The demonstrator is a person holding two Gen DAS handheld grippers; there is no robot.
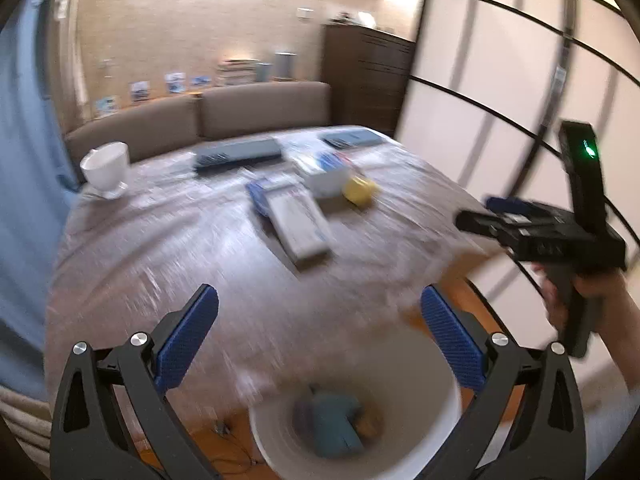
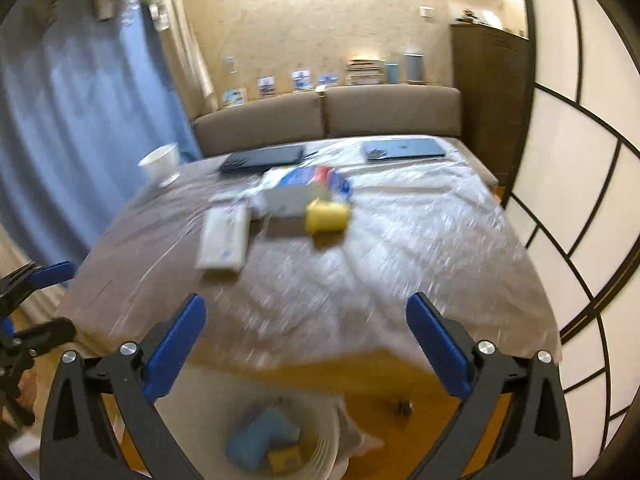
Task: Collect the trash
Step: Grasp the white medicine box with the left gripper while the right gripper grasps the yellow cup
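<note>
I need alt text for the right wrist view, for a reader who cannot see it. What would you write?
The open right gripper hangs empty above a white bin on the floor, which already holds blue and yellow trash. Ahead, a plastic-covered table carries a yellow roll, a white box, a white cup and two laptops. The view is blurred.

On the plastic-covered table (image 2: 420,240) we count two laptops: a dark one (image 2: 262,158) at the far left and a grey-blue one (image 2: 404,149) at the far right. We see one white cup (image 2: 160,160) at the table's far left corner, one yellow roll (image 2: 327,216) near the middle, and one flat white box (image 2: 224,238) left of that roll. Below the table's near edge stands one white bin (image 2: 324,436), with one blue item (image 2: 256,442) inside. We count two grippers, the left gripper (image 1: 320,344) and the right gripper (image 2: 306,346), both spread wide and empty.
</note>
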